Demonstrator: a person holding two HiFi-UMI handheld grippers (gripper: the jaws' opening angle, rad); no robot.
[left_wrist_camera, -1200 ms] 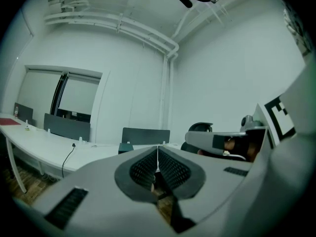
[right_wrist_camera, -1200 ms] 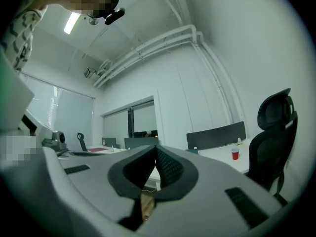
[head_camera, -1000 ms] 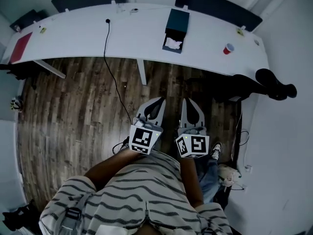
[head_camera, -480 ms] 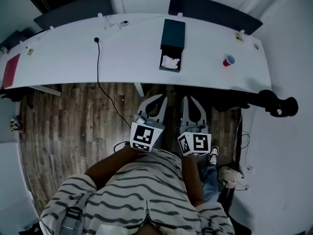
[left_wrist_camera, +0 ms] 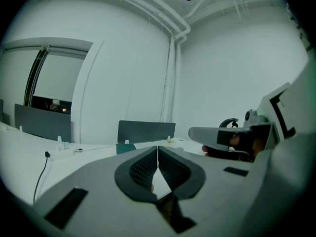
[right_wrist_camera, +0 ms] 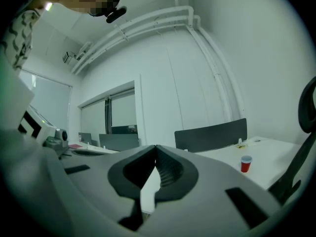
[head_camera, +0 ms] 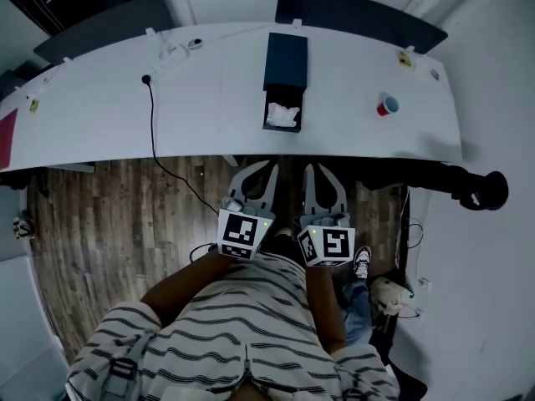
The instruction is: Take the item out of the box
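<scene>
Both grippers are held low in front of the striped shirt (head_camera: 226, 324), side by side, pointed at the table (head_camera: 125, 107). Left gripper (head_camera: 267, 167): jaws closed tip to tip, nothing held, as seen in the left gripper view (left_wrist_camera: 158, 147). Right gripper (head_camera: 320, 166): jaws likewise pressed together and empty, confirmed in the right gripper view (right_wrist_camera: 156, 146).

The dark box (head_camera: 285, 59) is seen on the table straight ahead of the grippers, its near end open toward the person. The white crumpled item (head_camera: 282, 116) is lying in that open end, untouched and apart from both grippers. A red cup (head_camera: 387, 105) is standing to the right of the box, well apart from it, and is also seen in the right gripper view (right_wrist_camera: 245, 164). A black cable (head_camera: 159, 153) is run from the tabletop over the near edge down to the wooden floor (head_camera: 109, 224).

Compared with a second ago, the table and box are closer. The gripper tips, then over bare floor well short of the table, are now seen at its near edge. Jaw state is unchanged on both.
</scene>
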